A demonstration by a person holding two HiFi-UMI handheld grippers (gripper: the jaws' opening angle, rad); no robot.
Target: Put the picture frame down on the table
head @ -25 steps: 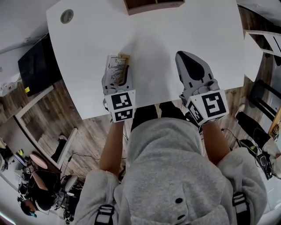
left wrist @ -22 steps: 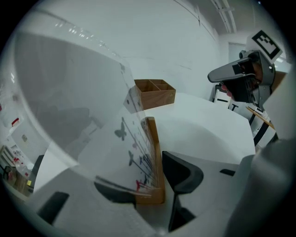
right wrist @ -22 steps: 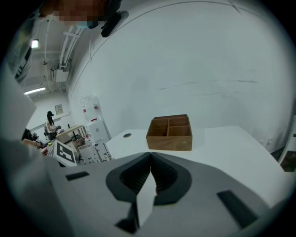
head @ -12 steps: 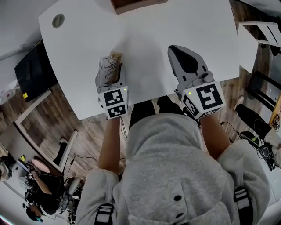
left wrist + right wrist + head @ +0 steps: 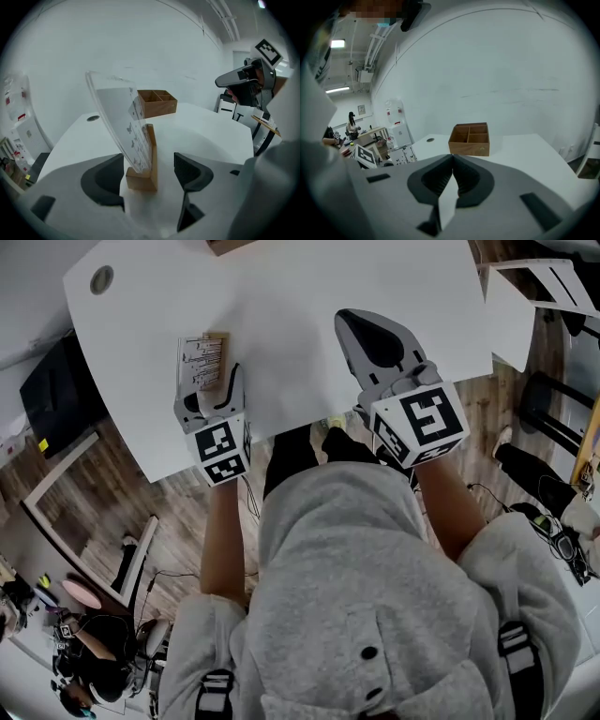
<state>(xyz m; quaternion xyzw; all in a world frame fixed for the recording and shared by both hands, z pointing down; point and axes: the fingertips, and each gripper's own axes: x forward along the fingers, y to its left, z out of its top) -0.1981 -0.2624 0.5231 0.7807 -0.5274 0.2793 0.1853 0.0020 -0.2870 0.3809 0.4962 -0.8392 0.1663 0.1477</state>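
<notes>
The picture frame (image 5: 202, 362) is a clear panel printed with small butterflies, set in a wooden base (image 5: 140, 174). It stands upright on the white table (image 5: 300, 296) near the left front edge. In the left gripper view the frame (image 5: 125, 126) rises between the two jaws, with a gap on each side of the base. My left gripper (image 5: 212, 390) is open around the base and low on the table. My right gripper (image 5: 366, 329) hovers over the table's right half, shut with nothing in it; its jaws (image 5: 452, 164) meet.
A wooden divided box (image 5: 470, 138) sits at the table's far edge, also seen as the box (image 5: 157, 103) behind the frame. A round cable hole (image 5: 101, 279) is at the far left corner. Wooden floor and a black cabinet (image 5: 52, 390) lie beyond the table's left edge.
The left jaws have spread apart from the frame's base and the gripper has drawn back a little toward me. The frame now stands on the table by itself. The right gripper stays shut.
</notes>
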